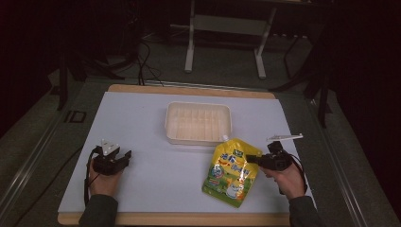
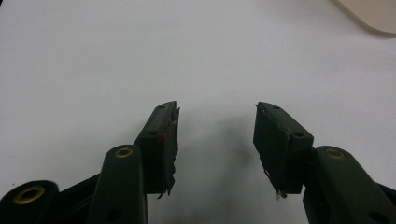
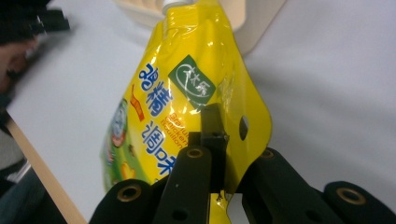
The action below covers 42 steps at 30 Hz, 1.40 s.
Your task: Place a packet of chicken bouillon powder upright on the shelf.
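Pouch [image 1: 231, 174] is the yellow spouted kind with blue lettering, and a fair bit of it is hard to read: in the high view the room is dim and the print is just a blur of blue, green and a white shape near the bottom. In the right gripper view its lower end is cut off behind the black fingers, and its white spout [image 3: 173, 3] is clipped by the top edge. The person's far hand there is a dark smear at the upper left.

Long axis runs from the spout, which points away from the person toward the tray [image 1: 172, 124], down to the wide bottom end nearest the bench's front edge. It leans a little, with the spout end tipped to the left of the bottom in the high view. The spout sits right by the tray's near wall; can't tell if they touch.

Right gripper [image 1: 257, 160] comes in from the pouch's right side, and its fingers [image 3: 212, 122] are pinching the pouch's edge near the punched hole [image 3: 243, 128], one finger on the printed face and the other behind it.

Left gripper [image 1: 124, 158] rests well apart on the white bench [image 1: 142, 113], fingers [image 2: 163, 140] spread with bare surface between them. A corner of the tray peeks in at the top right of the left gripper view.
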Available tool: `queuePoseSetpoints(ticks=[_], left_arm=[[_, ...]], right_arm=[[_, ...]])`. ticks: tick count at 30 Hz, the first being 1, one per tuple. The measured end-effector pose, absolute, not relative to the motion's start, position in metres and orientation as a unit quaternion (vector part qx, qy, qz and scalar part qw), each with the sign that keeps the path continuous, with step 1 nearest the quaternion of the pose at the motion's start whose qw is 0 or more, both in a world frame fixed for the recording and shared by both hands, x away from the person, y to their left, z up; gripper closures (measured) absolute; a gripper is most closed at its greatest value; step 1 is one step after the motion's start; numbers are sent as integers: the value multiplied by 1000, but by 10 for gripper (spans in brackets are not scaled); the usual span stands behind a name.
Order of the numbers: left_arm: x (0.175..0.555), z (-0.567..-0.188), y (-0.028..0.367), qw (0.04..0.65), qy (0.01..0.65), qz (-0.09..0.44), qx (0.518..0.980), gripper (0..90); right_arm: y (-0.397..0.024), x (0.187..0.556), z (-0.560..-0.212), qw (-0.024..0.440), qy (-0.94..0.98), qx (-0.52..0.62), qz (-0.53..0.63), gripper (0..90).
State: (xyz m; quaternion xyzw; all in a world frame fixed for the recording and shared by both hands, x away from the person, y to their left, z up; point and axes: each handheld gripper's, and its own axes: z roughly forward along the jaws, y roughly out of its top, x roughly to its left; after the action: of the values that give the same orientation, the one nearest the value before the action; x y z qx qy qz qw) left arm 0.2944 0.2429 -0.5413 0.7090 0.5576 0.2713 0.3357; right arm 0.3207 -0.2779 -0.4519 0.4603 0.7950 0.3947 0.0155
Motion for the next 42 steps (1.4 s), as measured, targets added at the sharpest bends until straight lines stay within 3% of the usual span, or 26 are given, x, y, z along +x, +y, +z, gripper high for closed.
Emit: queuePoseSetpoints(ticks=[15,21,25,42], left_arm=[[294,-541,243,335,558,272,709,494],[294,-541,243,335,558,272,709,493],[294,-541,243,334,558,272,709,493],[294,-541,243,334,557,272,710,493]], right_arm=[[-308,316,-406,79,748,479,452,900],[-311,312,-405,67,753,467,458,900],[-311,306,-406,33,762,446,469,900],[-305,304,-410,4,793,421,441,857]])
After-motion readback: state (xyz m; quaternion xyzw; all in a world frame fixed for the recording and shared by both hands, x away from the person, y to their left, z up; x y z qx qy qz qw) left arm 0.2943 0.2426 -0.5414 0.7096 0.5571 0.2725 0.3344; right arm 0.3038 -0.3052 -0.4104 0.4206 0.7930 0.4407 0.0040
